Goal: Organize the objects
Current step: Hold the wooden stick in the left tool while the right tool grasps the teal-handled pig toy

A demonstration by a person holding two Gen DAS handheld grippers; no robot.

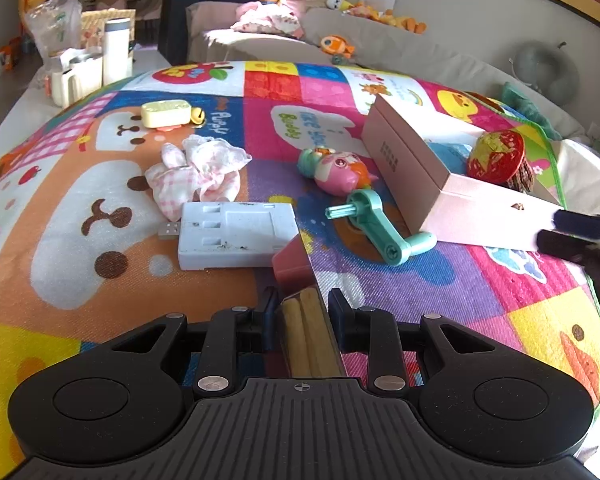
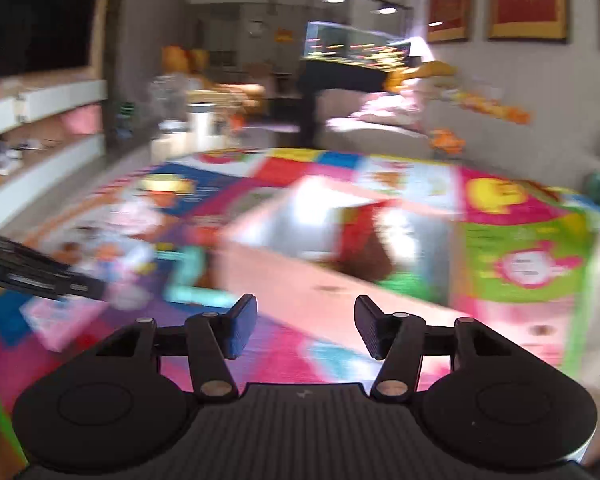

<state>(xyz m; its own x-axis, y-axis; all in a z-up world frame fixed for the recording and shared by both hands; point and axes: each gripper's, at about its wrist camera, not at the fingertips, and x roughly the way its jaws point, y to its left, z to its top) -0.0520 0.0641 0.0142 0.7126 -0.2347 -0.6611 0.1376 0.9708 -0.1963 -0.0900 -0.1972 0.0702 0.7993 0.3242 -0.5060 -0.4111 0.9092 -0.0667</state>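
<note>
My left gripper (image 1: 304, 304) is shut on a clear packet of yellowish sticks with a red end (image 1: 292, 266), held over the colourful play mat (image 1: 100, 208). Ahead on the mat lie a white plastic block (image 1: 236, 240), a pink checked cloth (image 1: 198, 174), a pink pig toy (image 1: 336, 170), a teal crank handle (image 1: 376, 224) and a yellow box toy (image 1: 166, 114). An open pink box (image 1: 416, 168) on the right holds a red-and-gold item (image 1: 496, 156). In the blurred right wrist view my right gripper (image 2: 306, 328) stands open with nothing between its pads, near the pink box (image 2: 300, 284).
A sofa (image 1: 260, 40) with soft toys runs along the far side and right. White containers and a bottle (image 1: 116, 56) stand at the far left off the mat. Shelving (image 2: 40, 128) lines the left wall. The right gripper's dark fingers (image 1: 572, 232) show beside the box's near corner.
</note>
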